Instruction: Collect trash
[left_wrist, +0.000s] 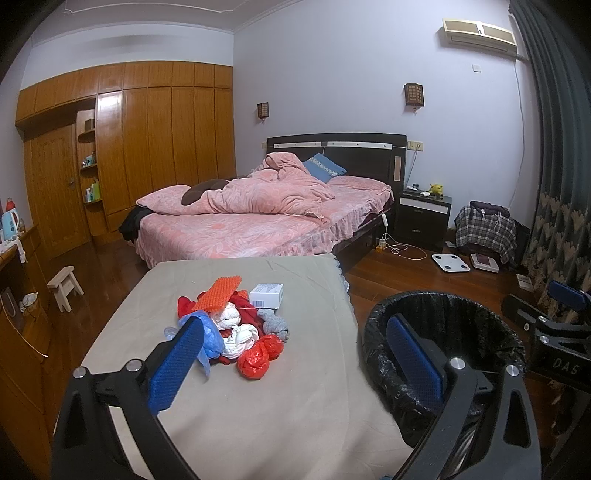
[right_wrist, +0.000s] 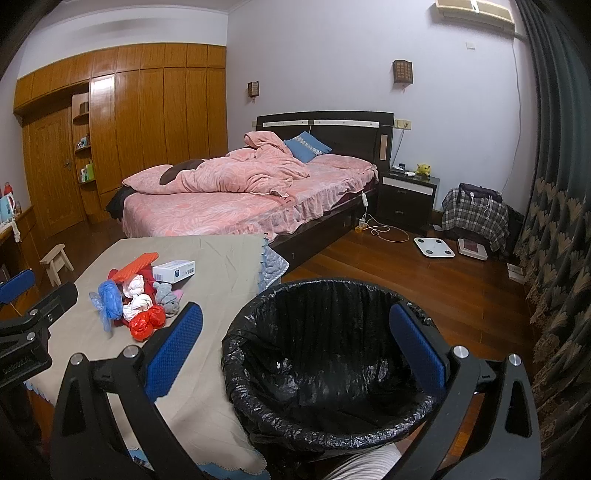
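A pile of trash lies on the beige-covered table: an orange mesh pad, a white box, a blue bag, white wads, a grey cloth and a knotted red bag. The same pile shows at the left in the right wrist view. A bin lined with a black bag stands at the table's right edge. My left gripper is open, short of the pile. My right gripper is open above the bin, holding nothing.
Beyond the table is a bed with pink bedding, a nightstand and a wooden wardrobe. A small stool stands on the floor at left. A scale and curtains are at right.
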